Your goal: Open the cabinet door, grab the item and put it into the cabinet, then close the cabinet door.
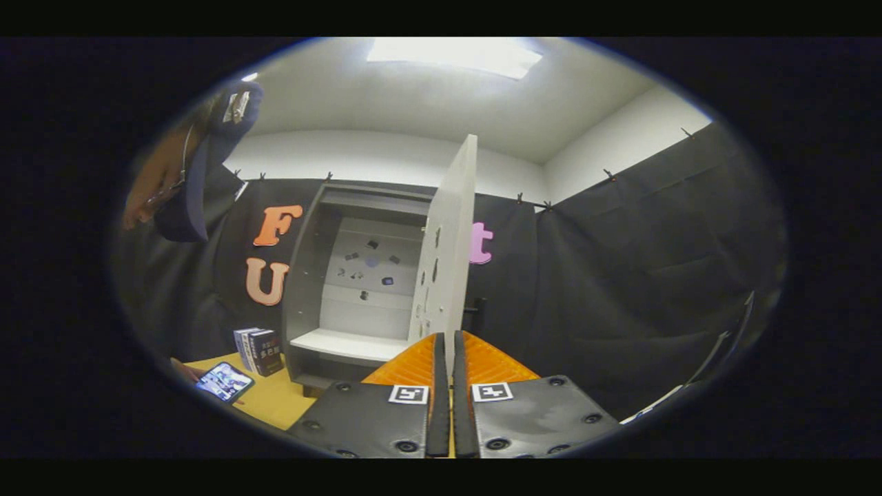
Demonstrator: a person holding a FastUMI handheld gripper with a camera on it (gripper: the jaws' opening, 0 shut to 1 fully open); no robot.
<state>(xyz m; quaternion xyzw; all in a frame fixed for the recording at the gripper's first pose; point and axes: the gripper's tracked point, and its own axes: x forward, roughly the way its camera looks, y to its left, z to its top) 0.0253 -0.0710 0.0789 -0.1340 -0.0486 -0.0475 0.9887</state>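
Gripper view: the gripper (pixel 446 344), fingers clenched against the door (pixel 451 241) edge, has the cabinet (pixel 310 275) open; next, I judge, fetching the box (pixel 260 351).

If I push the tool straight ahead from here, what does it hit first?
Most likely the free edge of the open cabinet door, which stands edge-on right in line with the near-closed tool. Its lower edge appears to sit at the fingertips, perhaps already between them; depth is unclear. The cabinet lies left.
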